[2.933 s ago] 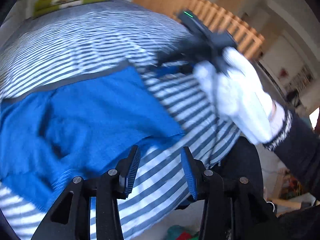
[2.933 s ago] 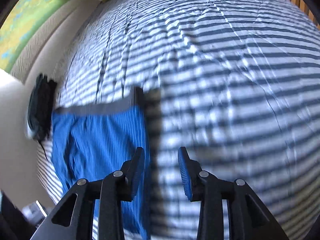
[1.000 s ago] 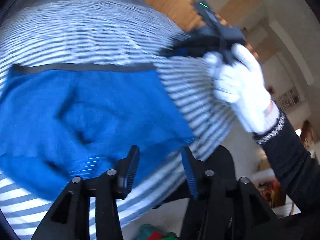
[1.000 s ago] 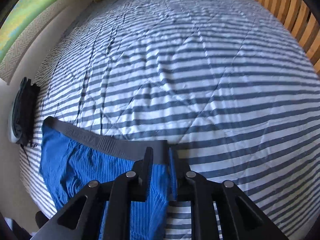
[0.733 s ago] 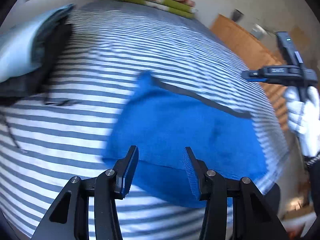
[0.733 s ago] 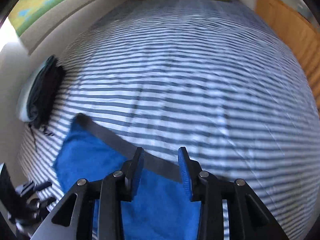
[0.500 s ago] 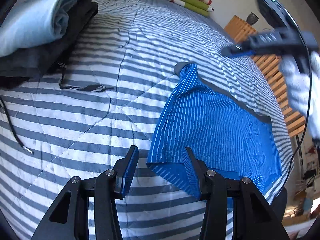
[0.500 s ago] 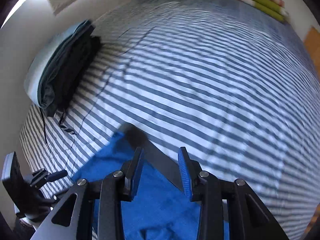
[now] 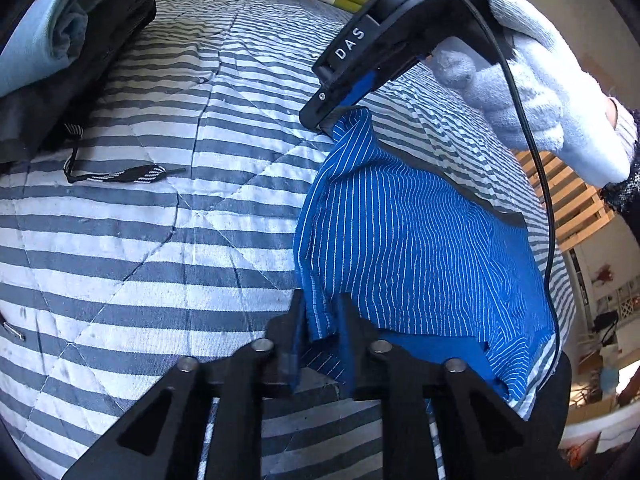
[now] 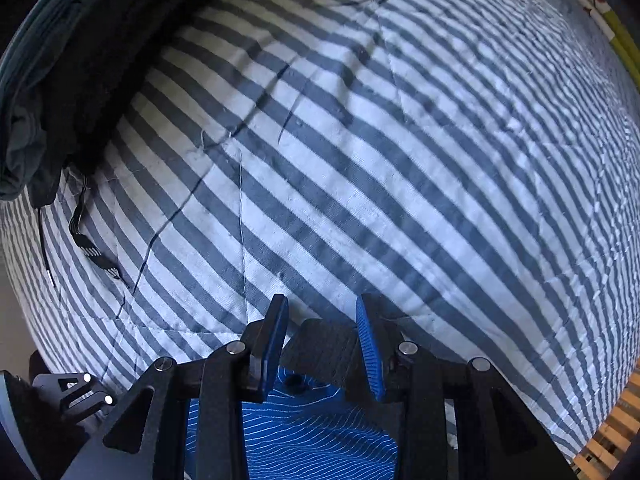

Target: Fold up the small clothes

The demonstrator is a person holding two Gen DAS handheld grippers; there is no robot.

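I have the blue pinstriped cotton shorts [image 9: 420,248] lying at the near edge of the striped quilted bed [image 9: 160,220]. My left tool [image 9: 320,332] has just clenched their hem corner; my right tool [image 10: 322,344] straddles the grey waistband [image 10: 320,346], seemingly loose. Next I grip it and fold across.
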